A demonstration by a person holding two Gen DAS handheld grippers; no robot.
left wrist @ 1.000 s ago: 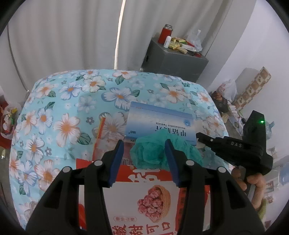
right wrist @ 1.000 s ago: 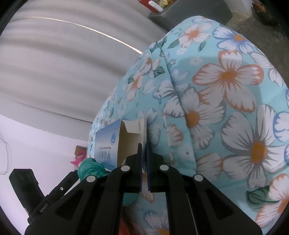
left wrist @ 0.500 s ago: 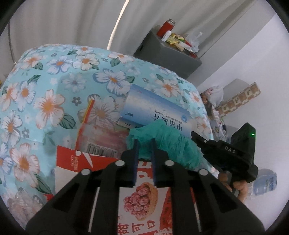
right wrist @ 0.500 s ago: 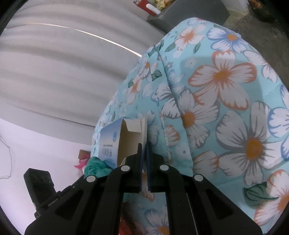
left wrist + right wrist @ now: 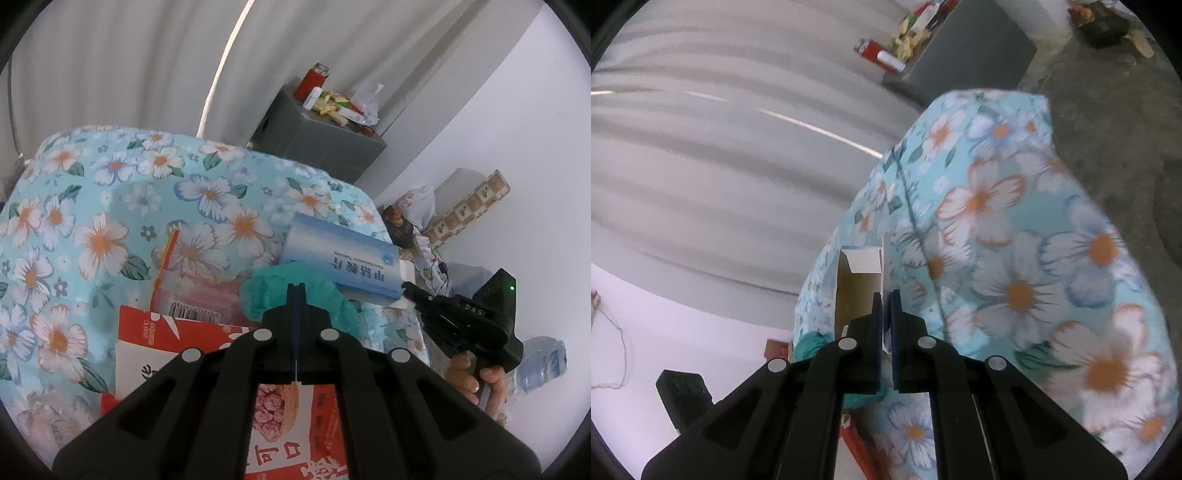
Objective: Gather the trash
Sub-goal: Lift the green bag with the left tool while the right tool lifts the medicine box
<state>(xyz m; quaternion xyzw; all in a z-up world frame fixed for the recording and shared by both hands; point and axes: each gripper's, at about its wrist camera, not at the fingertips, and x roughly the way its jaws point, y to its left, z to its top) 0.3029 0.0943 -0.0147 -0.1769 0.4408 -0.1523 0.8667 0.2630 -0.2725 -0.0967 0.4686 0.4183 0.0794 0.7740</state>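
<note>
A teal crumpled wad (image 5: 266, 291) lies on the floral cloth (image 5: 110, 206), partly over a red snack bag (image 5: 280, 406). My left gripper (image 5: 296, 286) is shut with its tips pinching into the wad. A blue-and-white medicine box (image 5: 340, 258) hangs tilted just beyond it, held at its right end by my right gripper (image 5: 406, 286). In the right wrist view the right gripper (image 5: 885, 295) is shut on the box's white end flap, and the box's open brown inside (image 5: 857, 291) faces me. The teal wad (image 5: 809, 343) shows below left.
A clear red-printed wrapper (image 5: 192, 284) lies left of the wad. A dark grey cabinet (image 5: 317, 136) with a red can and small items stands behind the covered table. Bags and boxes (image 5: 461, 210) crowd the right wall. A plastic bottle (image 5: 543, 365) lies low right. Bare concrete floor (image 5: 1108, 92).
The left jaws have closed from wide open onto the teal wad. The right gripper has moved up with the box, which now sits higher and more tilted.
</note>
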